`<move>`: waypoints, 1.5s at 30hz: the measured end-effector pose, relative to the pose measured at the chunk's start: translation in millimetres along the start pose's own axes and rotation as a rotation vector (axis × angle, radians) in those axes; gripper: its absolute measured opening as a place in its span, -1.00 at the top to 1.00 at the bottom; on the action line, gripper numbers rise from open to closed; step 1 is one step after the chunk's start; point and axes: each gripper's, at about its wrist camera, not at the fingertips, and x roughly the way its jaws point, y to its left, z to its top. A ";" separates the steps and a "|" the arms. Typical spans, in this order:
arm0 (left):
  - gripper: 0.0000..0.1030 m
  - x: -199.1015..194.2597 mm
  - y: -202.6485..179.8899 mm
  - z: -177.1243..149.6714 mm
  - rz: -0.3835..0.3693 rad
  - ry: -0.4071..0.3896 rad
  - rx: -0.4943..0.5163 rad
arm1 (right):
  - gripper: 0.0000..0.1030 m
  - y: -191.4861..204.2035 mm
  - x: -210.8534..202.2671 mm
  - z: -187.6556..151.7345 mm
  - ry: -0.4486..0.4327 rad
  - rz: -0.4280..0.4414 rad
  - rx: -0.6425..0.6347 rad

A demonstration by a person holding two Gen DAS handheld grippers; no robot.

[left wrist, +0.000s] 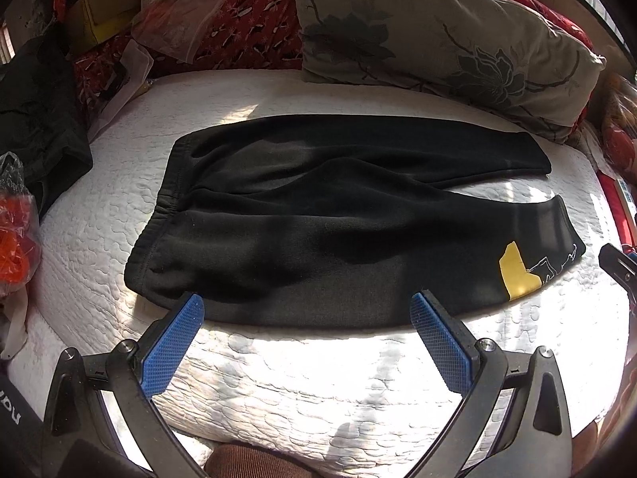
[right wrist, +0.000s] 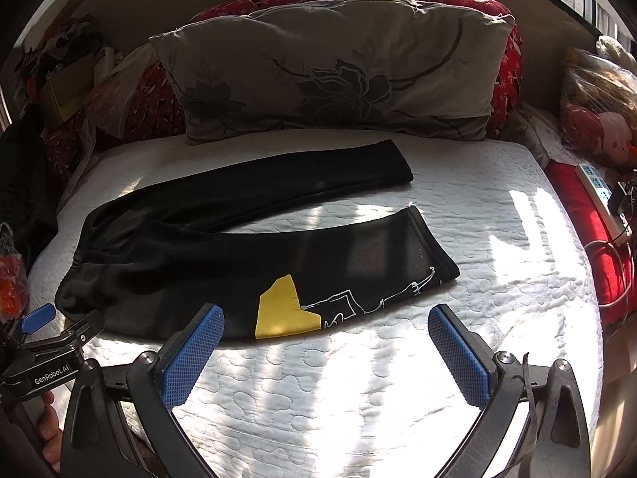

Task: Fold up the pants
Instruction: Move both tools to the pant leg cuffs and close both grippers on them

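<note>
Black pants are laid flat on the white quilted bed, waistband to the left, both legs spread to the right in a narrow V, not yet folded. A yellow patch is seen on the near leg. Fabric is judged soft, thick and limp: light, sagging if lifted at one point, no slip expected. Best taken at the near waistband corner and the near cuff. Left hand-held gripper and right hand-held gripper are held wide open, empty, at the near edge.

One pair of pants, one pillow, two grippers.
</note>
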 end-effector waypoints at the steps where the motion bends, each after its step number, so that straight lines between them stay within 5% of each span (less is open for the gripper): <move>1: -1.00 2.1 2.5 3.6 0.004 -0.001 -0.003 | -1.00 -3.9 2.7 6.3 -0.003 -0.009 0.003; 9: -1.00 17.6 12.1 23.4 0.011 -0.001 -0.036 | -1.00 -6.6 13.4 33.8 -0.030 -0.053 -0.012; 25: -1.00 12.2 8.9 14.4 -0.009 0.009 -0.041 | -1.00 14.9 6.3 6.1 -0.040 -0.045 -0.043; 31: -1.00 16.2 30.6 34.8 0.021 0.021 -0.054 | -1.00 -1.9 16.5 20.4 -0.014 -0.009 -0.020; 38: -1.00 59.7 99.2 114.5 -0.033 0.180 -0.114 | -0.98 -41.3 76.1 83.8 0.057 -0.061 -0.055; 45: -1.00 137.2 161.2 163.8 -0.124 0.390 -0.286 | -0.97 -77.8 148.4 148.8 0.188 0.063 0.027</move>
